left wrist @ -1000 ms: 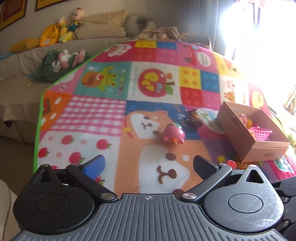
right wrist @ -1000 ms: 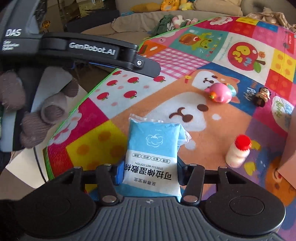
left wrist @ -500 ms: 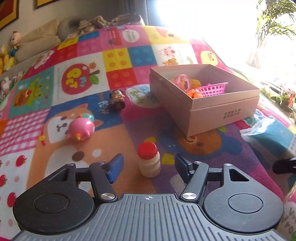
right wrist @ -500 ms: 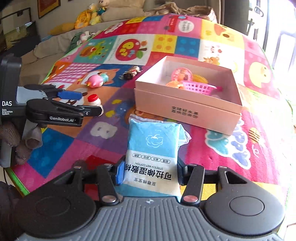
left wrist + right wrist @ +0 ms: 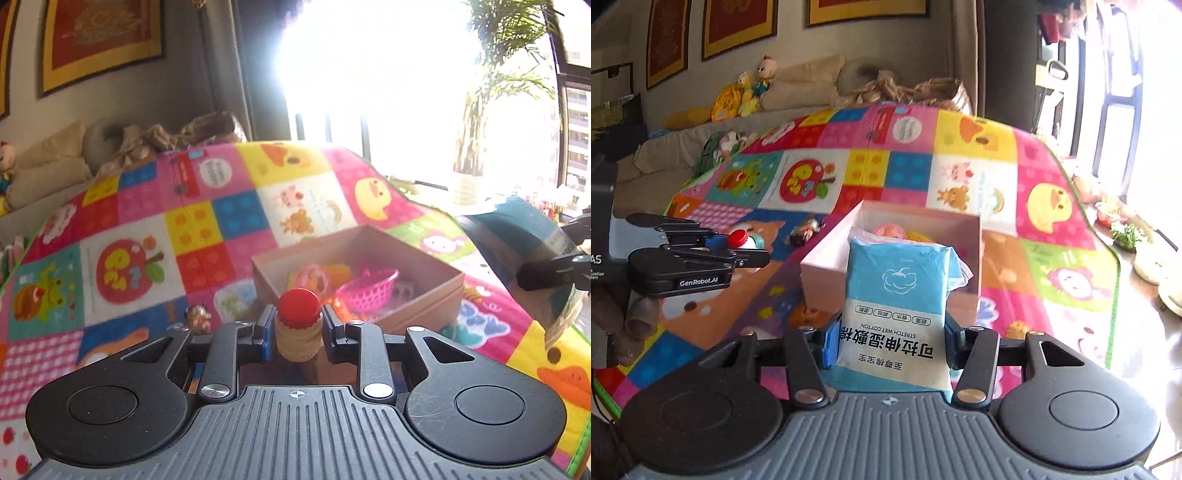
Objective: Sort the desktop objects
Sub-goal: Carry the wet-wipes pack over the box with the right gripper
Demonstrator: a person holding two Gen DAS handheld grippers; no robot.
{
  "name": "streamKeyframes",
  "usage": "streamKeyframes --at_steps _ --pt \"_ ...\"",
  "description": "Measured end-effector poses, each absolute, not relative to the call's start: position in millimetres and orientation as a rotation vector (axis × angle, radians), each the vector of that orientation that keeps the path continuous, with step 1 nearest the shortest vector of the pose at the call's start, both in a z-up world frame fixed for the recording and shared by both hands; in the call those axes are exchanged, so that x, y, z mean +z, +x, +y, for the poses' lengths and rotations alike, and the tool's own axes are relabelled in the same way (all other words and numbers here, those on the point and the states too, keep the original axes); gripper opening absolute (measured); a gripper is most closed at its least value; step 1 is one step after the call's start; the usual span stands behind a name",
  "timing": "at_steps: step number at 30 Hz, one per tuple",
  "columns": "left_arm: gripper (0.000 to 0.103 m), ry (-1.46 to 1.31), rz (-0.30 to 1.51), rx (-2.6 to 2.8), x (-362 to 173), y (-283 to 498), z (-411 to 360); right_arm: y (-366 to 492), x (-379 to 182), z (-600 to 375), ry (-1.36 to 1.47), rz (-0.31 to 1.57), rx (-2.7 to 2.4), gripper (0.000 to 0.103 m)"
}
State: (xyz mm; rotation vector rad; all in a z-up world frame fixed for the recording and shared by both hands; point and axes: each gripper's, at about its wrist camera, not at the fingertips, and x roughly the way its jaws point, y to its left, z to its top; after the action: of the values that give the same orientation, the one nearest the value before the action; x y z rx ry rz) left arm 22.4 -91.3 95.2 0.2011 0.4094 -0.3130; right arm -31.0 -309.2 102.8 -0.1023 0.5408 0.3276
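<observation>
The left tongs point(image 5: 297, 328) are clamped on a small red-capped bottle point(image 5: 298, 325), held upright just short of the pink cardboard box point(image 5: 424, 295); the right tongs point(image 5: 890, 338) grip a blue wet-wipe pack point(image 5: 899, 295) near the box's front wall. Both loads head for one opening, so the tongs could collide. The bottle's ribbed, rounded body might slip or tip onto the pink basket point(image 5: 367, 288) inside, and the soft pack could sag and catch the rim.
</observation>
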Motion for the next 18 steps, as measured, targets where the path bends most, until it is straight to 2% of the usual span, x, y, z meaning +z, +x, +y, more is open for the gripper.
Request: streamKeyframes --at_steps 3,4,5,6,7,9,11,13,18 --pt "0.03 0.199 0.357 -0.321 107 50 -113 -24 119 -317 -0.1 0.473 0.289 0.051" --pt "0.035 0.192 0.367 -0.328 106 63 -120 -21 120 -319 -0.098 0.467 0.284 0.051" --pt "0.054 0.183 0.388 -0.337 104 73 -123 -19 119 -319 -0.095 0.466 0.279 0.051" --pt "0.063 0.17 0.415 -0.334 100 81 -124 -15 118 -319 -0.092 0.472 0.273 0.051" --pt "0.07 0.159 0.432 -0.325 96 83 -123 -12 116 -320 -0.091 0.482 0.269 0.051" --pt "0.078 0.136 0.456 -0.332 86 78 -113 -7 111 -323 -0.092 0.502 0.256 0.051" --pt "0.092 0.097 0.508 -0.329 72 68 -96 -2 107 -325 -0.095 0.516 0.243 0.051" --pt "0.095 0.076 0.572 -0.308 57 58 -79 8 104 -328 -0.091 0.534 0.23 0.051" --pt "0.097 0.084 0.652 -0.22 30 35 -46 60 98 -312 -0.185 0.554 0.185 0.051"
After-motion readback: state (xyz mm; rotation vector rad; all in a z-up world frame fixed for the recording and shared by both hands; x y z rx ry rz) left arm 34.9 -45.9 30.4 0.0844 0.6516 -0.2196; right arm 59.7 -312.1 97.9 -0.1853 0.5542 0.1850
